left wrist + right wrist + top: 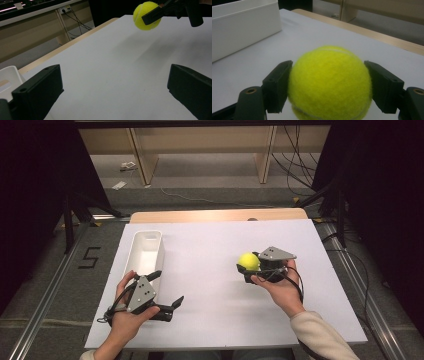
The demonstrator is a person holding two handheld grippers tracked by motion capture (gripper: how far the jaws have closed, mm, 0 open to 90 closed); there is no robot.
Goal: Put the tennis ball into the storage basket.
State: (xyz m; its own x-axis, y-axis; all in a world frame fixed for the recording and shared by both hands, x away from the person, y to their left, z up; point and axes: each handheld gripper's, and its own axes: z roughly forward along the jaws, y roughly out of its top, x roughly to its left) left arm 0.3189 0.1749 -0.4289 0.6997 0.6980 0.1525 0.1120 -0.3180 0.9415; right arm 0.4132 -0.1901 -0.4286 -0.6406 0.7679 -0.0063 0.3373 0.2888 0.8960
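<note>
The right gripper (250,268) clamps the fuzzy yellow tennis ball (248,261), lifted above the white surface (210,270), well right of the long white plastic bin (145,251). The left gripper (167,290) hangs wide open, empty, at the bin's near end. Pickup looks done; placing, perhaps in the bin, remains.

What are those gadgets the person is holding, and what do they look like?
Each hand holds a black two-jaw gripper: the left gripper and right gripper. Both have blocky black jaws, a grey three-cornered plate on top with small dark holes, and a trailing black cable. A cream sleeve covers the right forearm.
</note>
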